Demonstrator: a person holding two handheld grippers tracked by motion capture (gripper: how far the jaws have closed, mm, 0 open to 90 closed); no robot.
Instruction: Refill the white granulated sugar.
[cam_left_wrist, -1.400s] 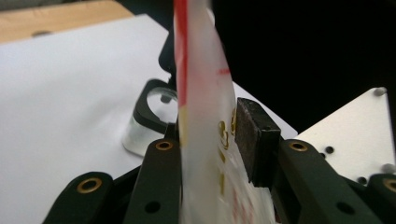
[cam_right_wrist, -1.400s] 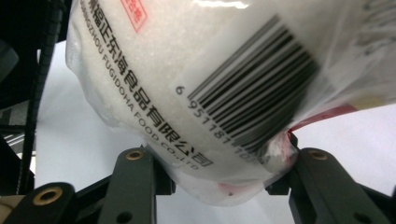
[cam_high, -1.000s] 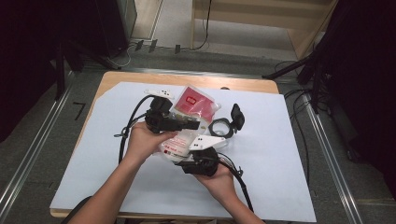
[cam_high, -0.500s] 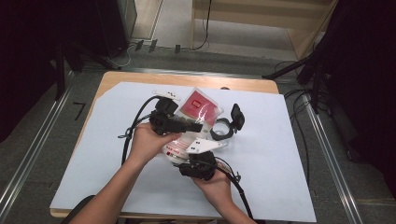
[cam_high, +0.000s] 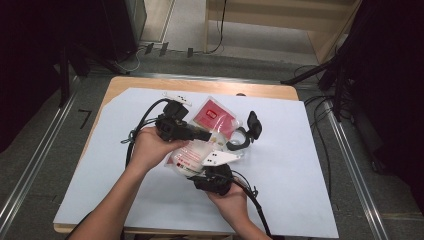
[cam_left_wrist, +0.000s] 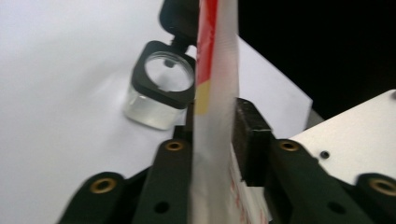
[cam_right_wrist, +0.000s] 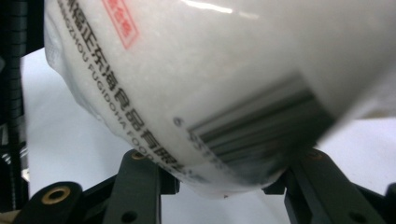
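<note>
White pouch (cam_right_wrist: 201, 84) showed a barcode and "FOOD"; other print looked Chinese, too blurred to read. Left gripper (cam_left_wrist: 212, 140) had just been closing and clamped its flat edge; right gripper (cam_right_wrist: 219, 182) had just been closing around its bulge.

Glossy plastic pouch (cam_right_wrist: 224, 84), clear glass jar (cam_left_wrist: 161, 91), matt white paper sheet (cam_high: 300, 165).

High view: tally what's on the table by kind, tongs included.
bag, white with red print: 1
clear jar with black lid: 1
tongs: 2, left tongs and right tongs, jaws of both just been closing with the bag between them
Total: 4
</note>
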